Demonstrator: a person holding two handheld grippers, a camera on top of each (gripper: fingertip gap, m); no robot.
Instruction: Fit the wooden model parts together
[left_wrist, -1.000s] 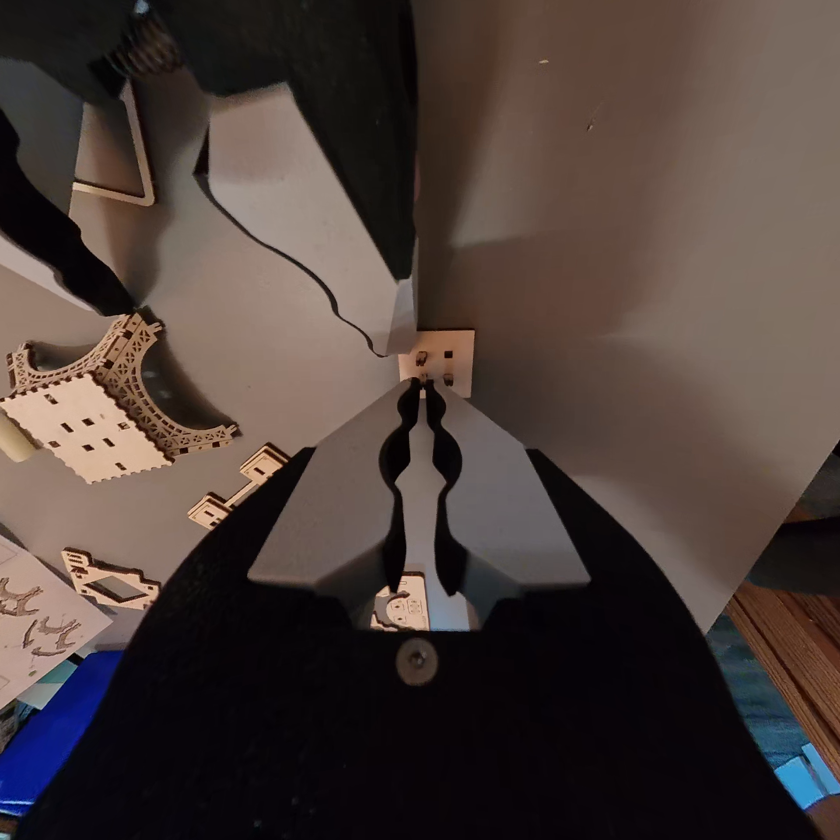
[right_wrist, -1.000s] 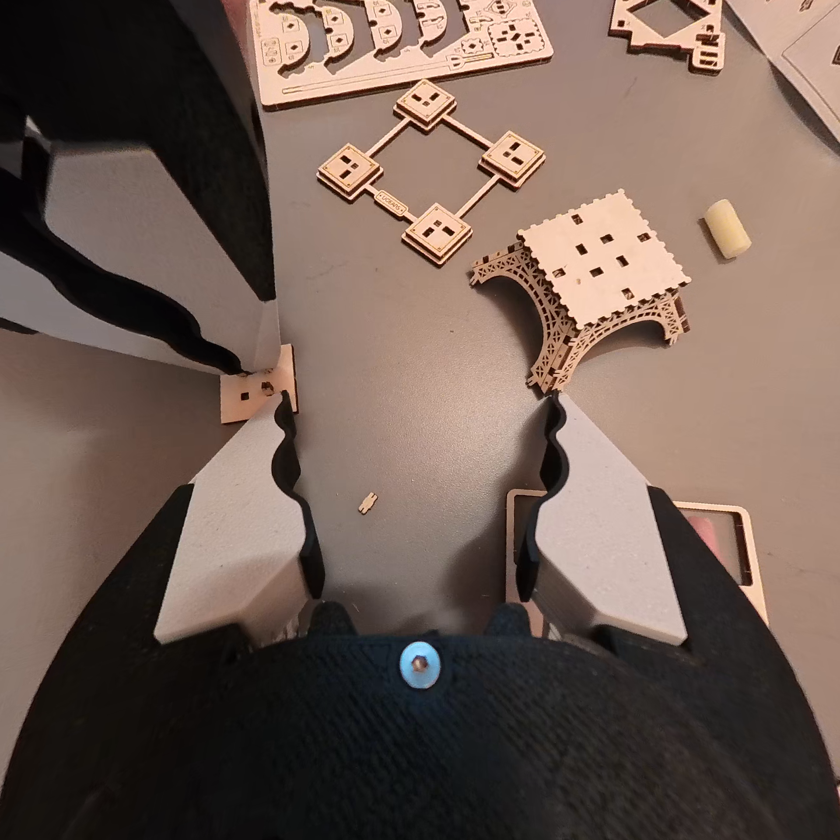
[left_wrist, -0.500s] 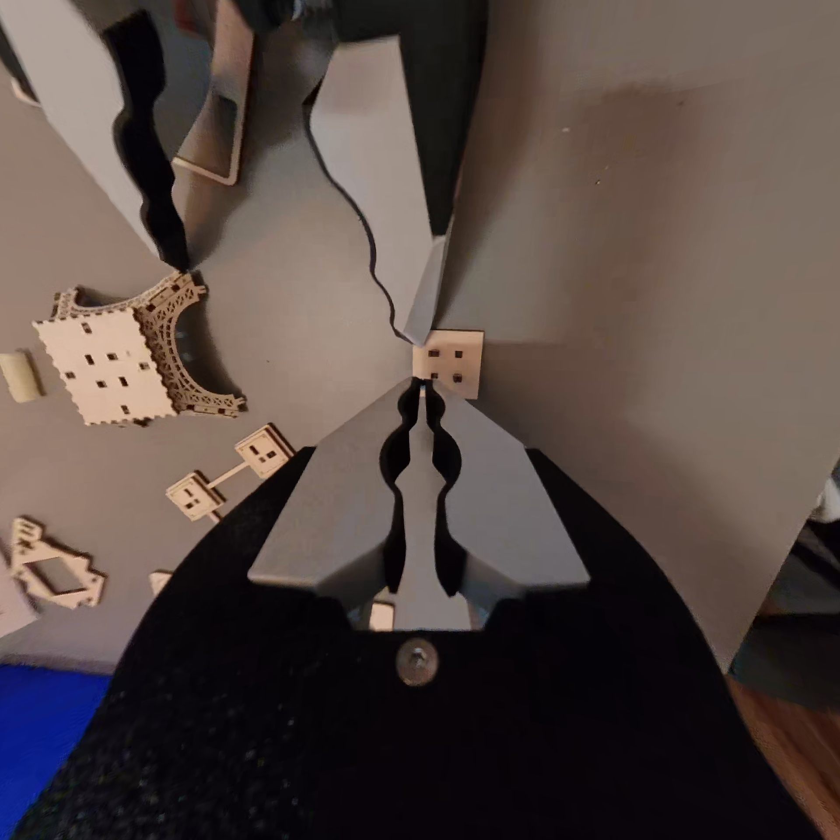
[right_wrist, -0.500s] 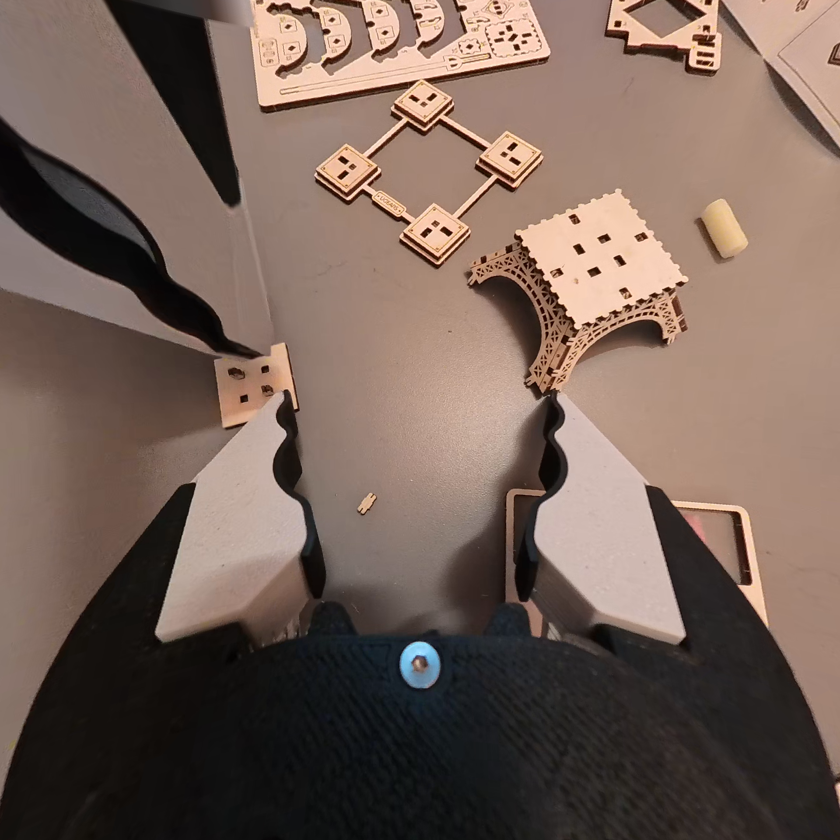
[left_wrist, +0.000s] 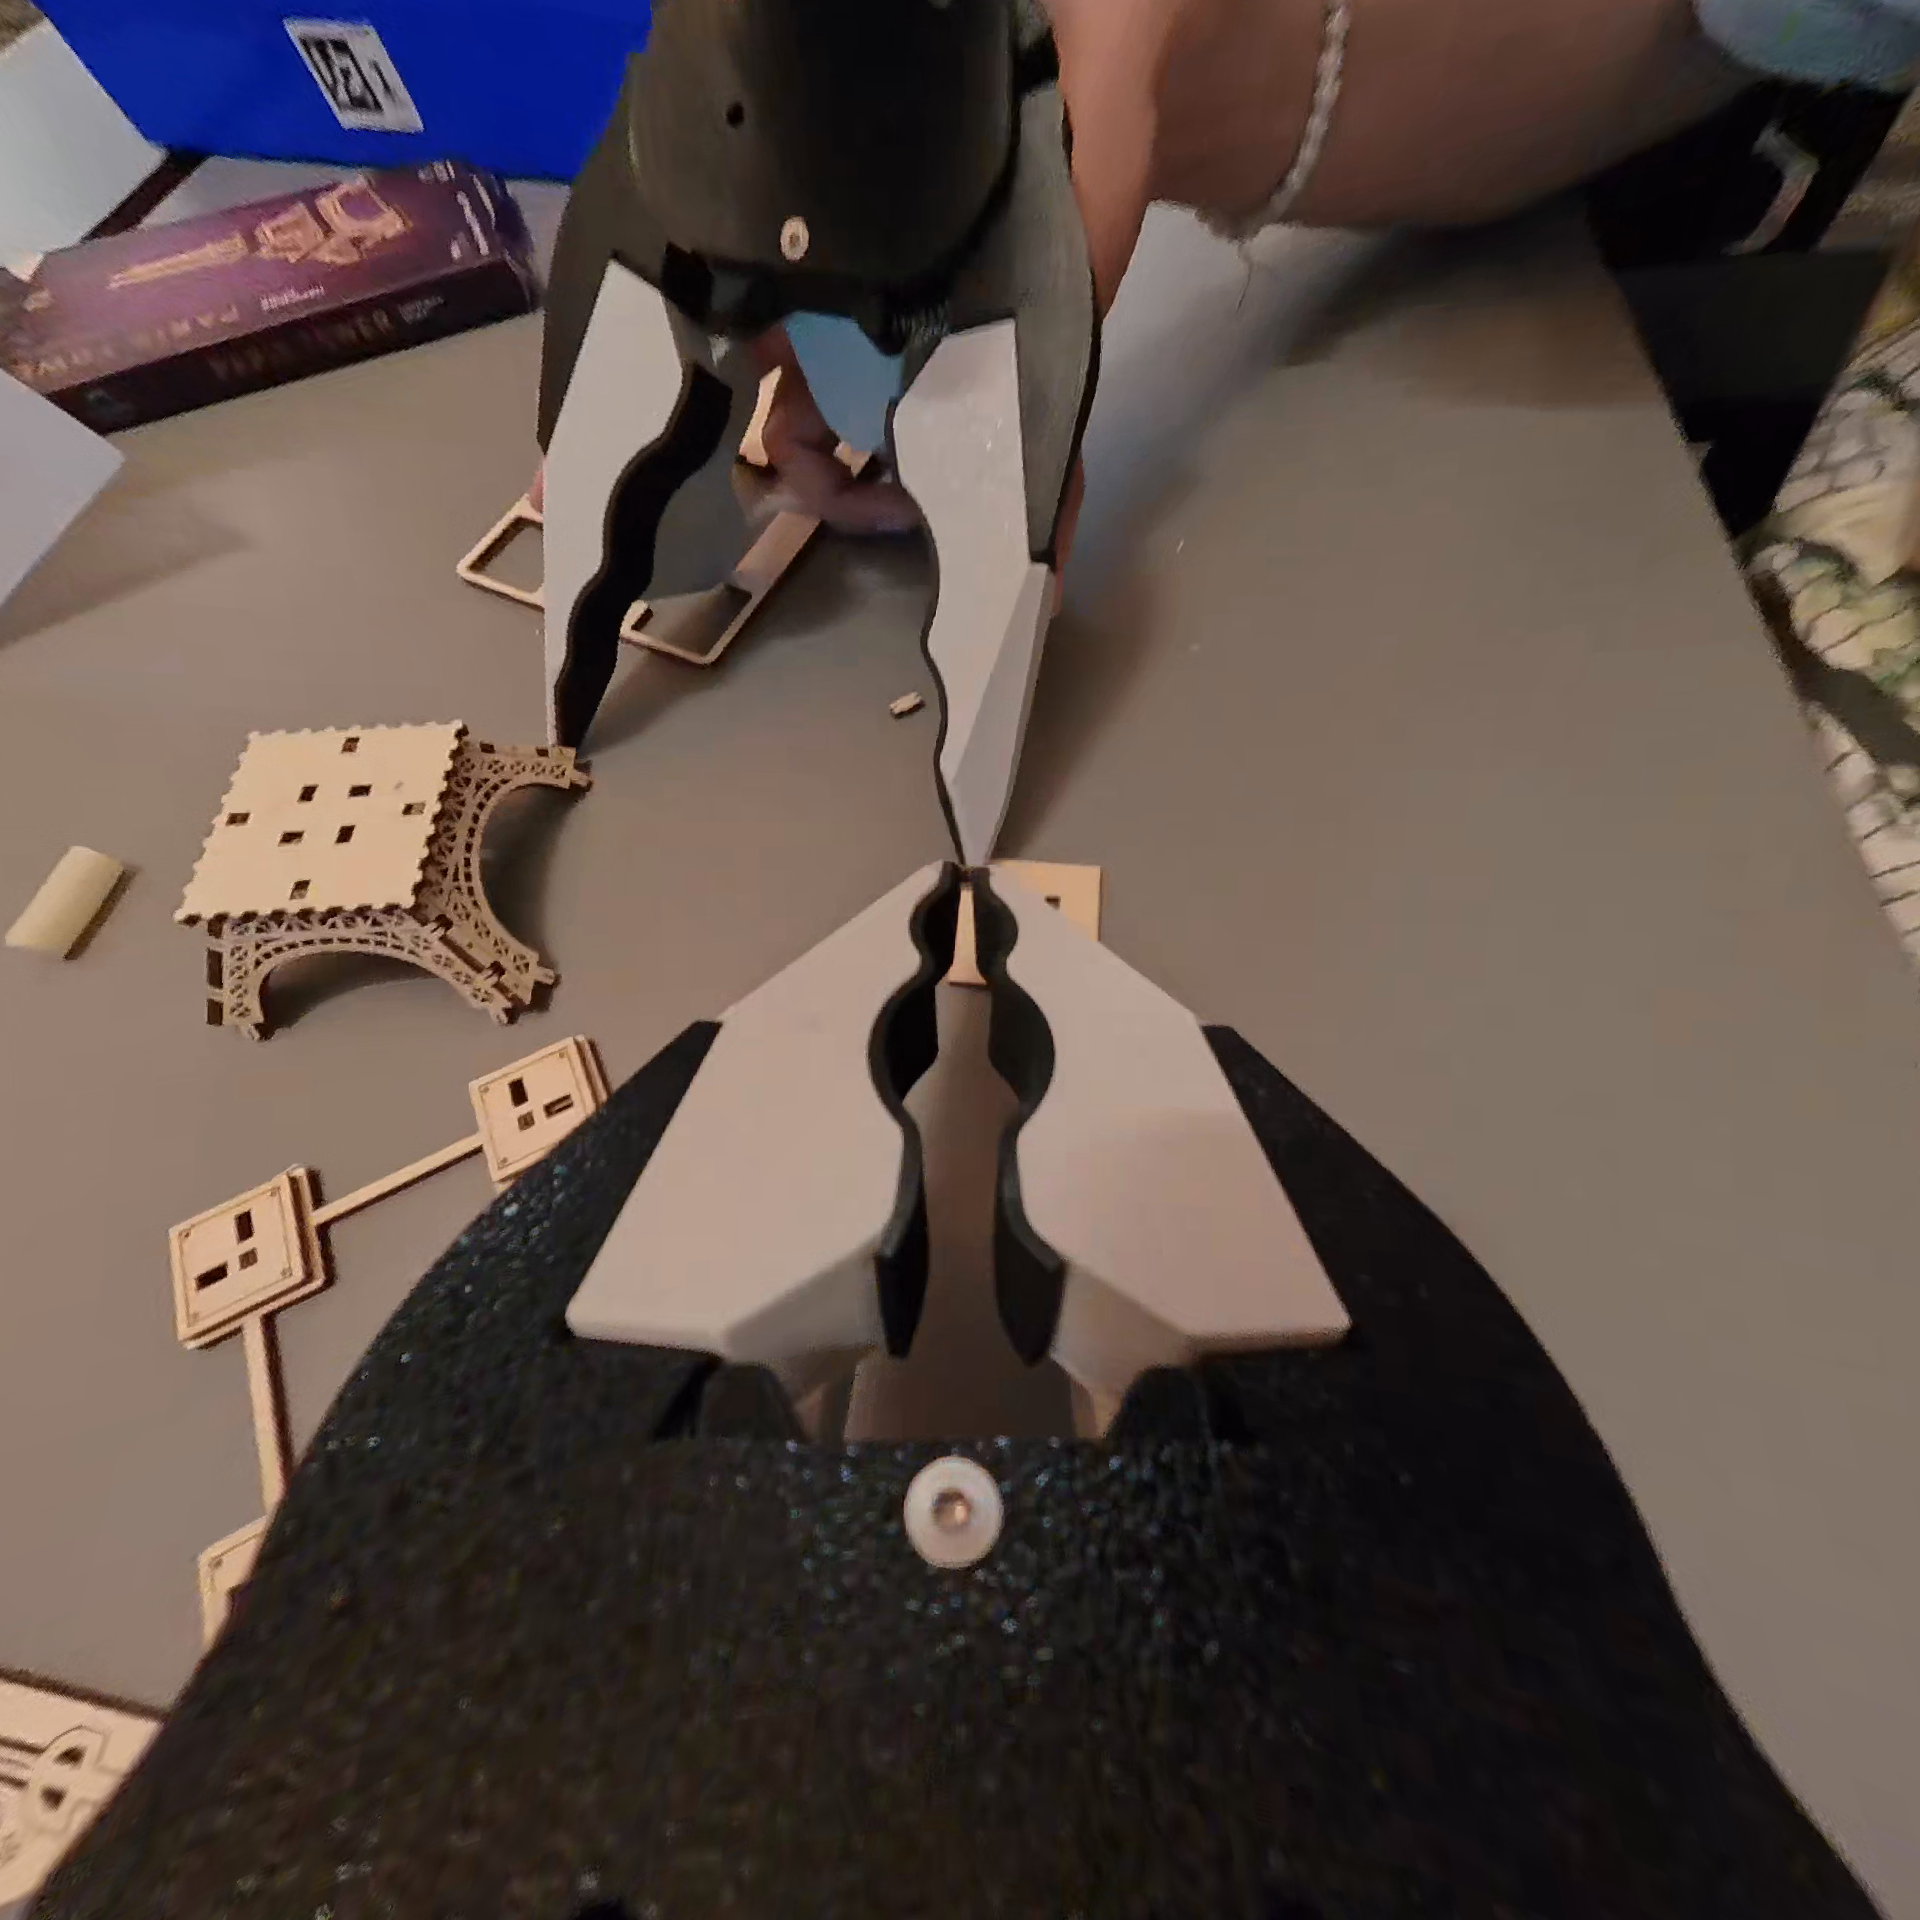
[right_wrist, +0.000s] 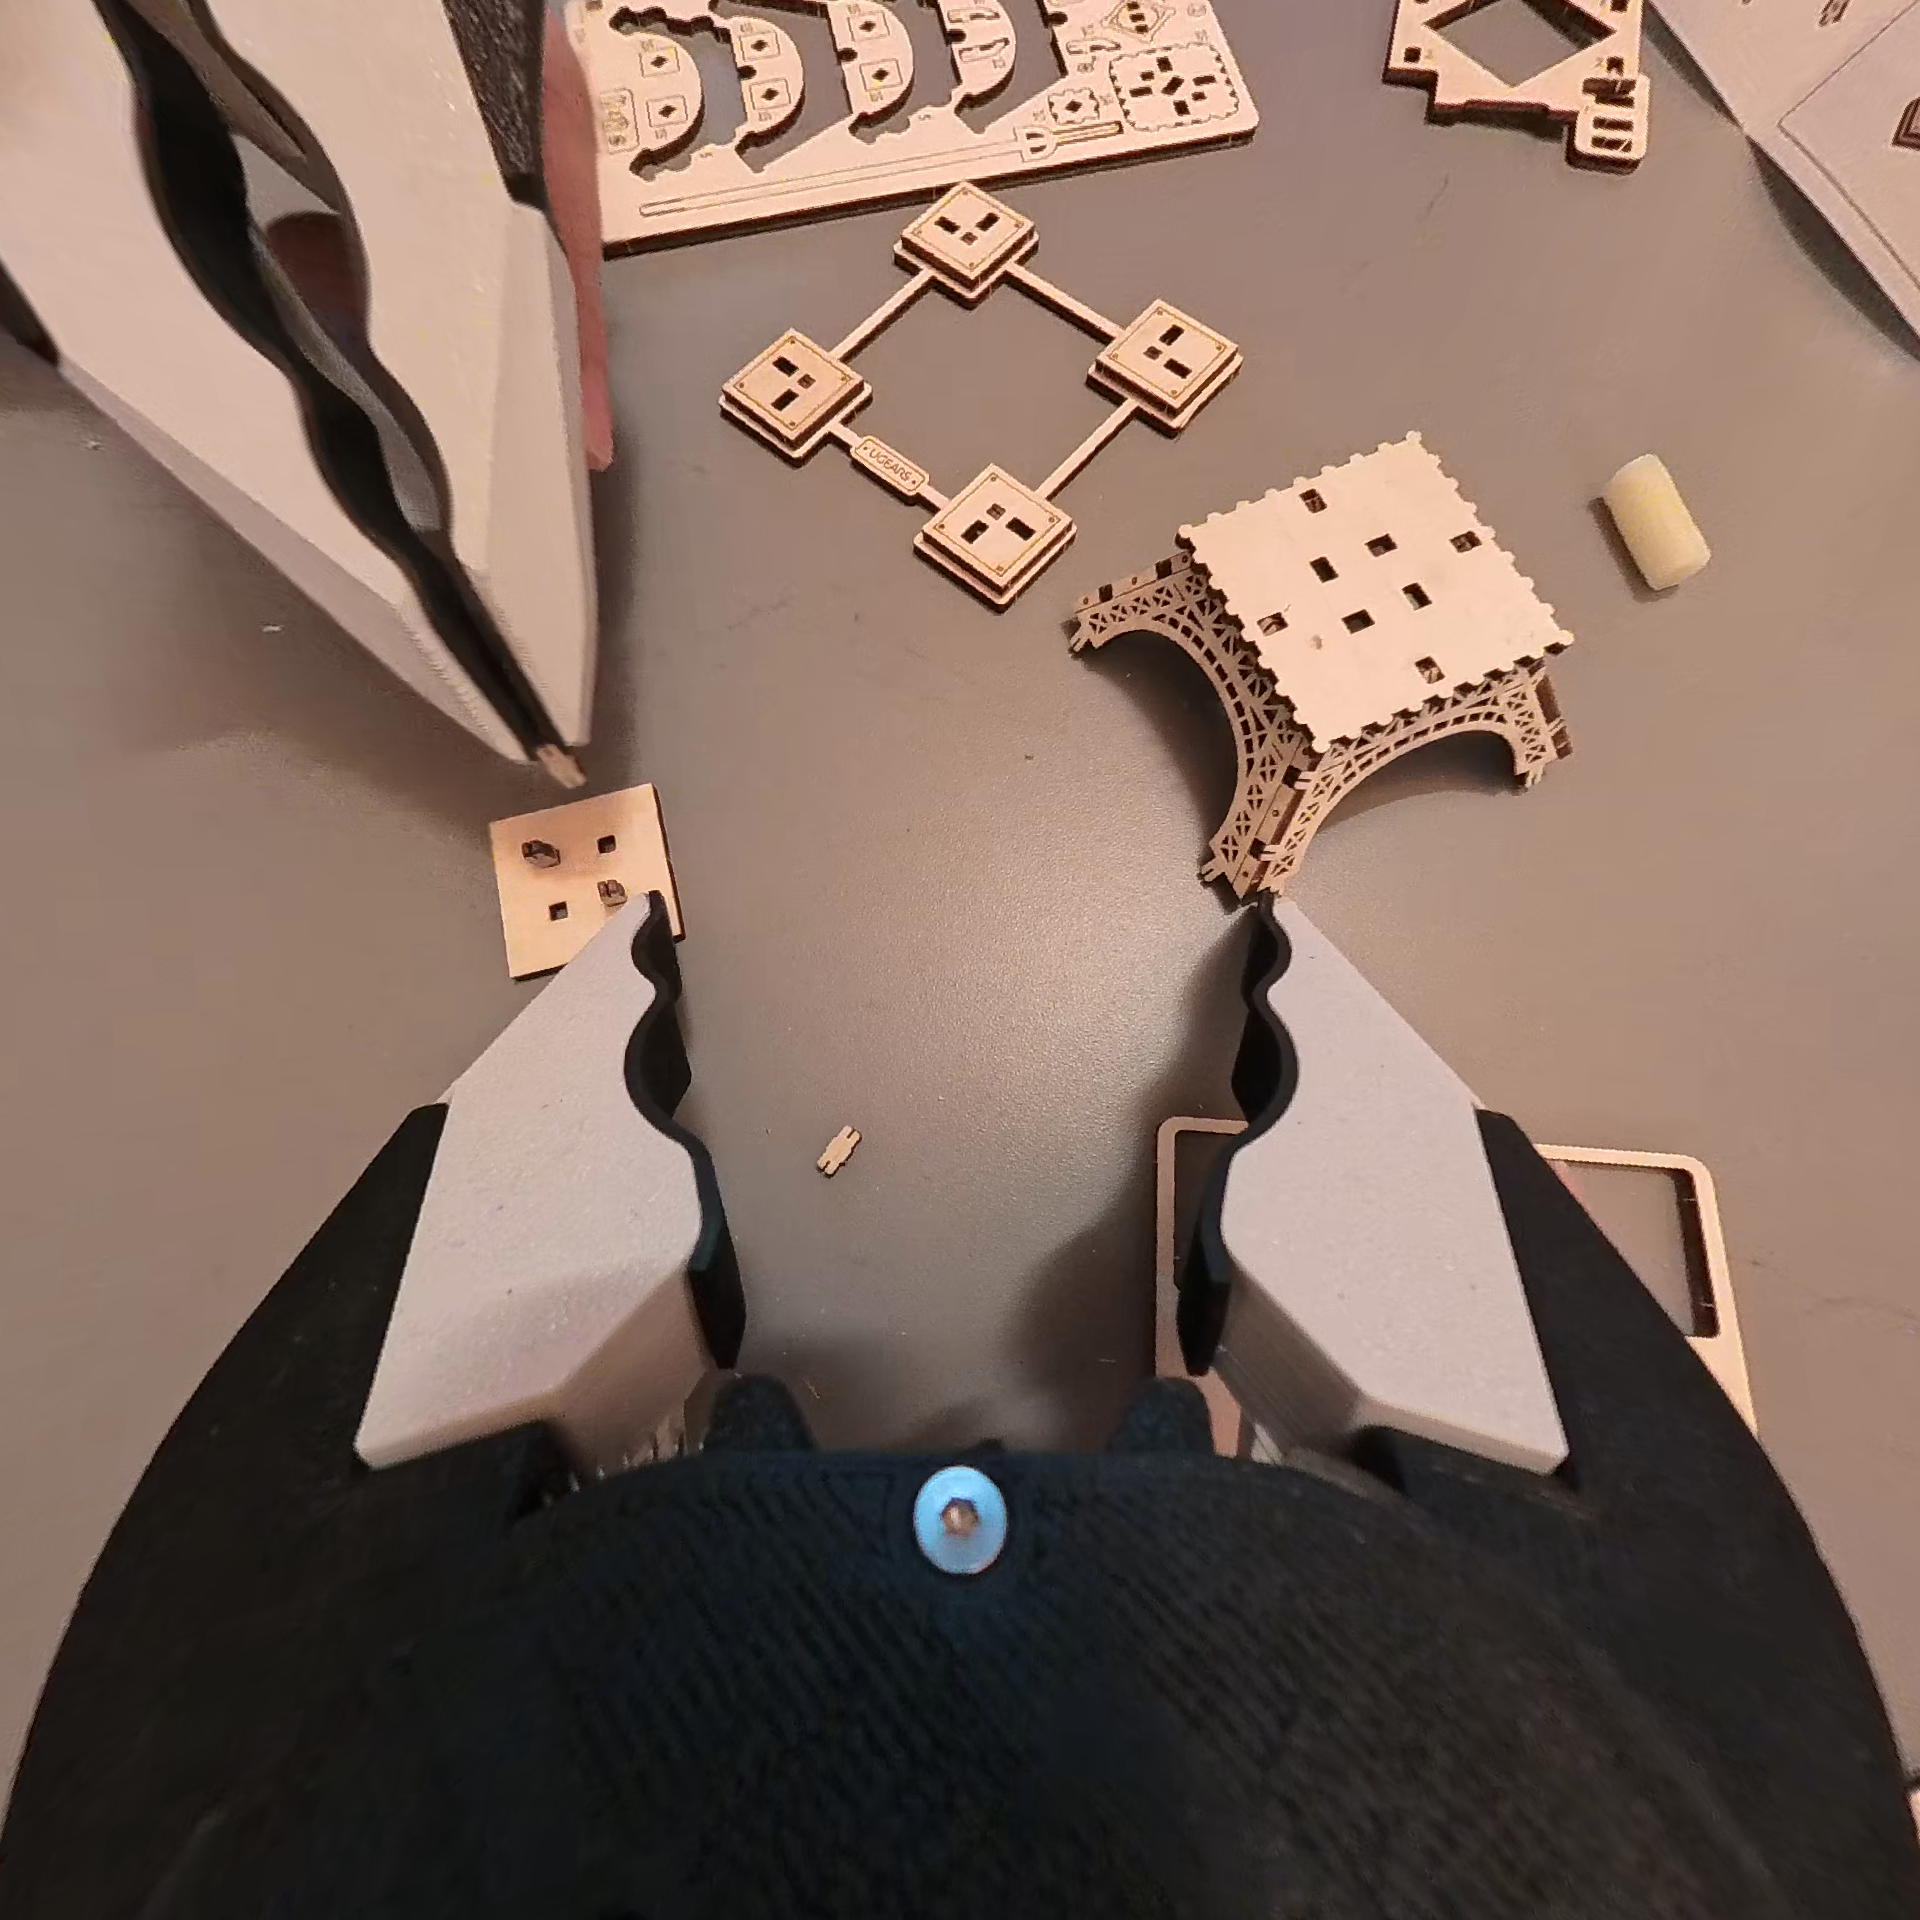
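You have writing in a few places. A small engraved plate sits on one bar of the square frame. The purple box carries upside-down print along its side. The blue bin bears a white sticker with dark characters. The part sheet has tiny engraved marks, too small to read.

A small square wooden plate with four little slots, two of them filled with pegs, lies flat just ahead of the right gripper's left fingertip, which touches its near corner. A tiny wooden peg is pinched at the closed tips of the left gripper, just above the plate's far edge. Another loose peg lies between the right gripper's spread fingers.
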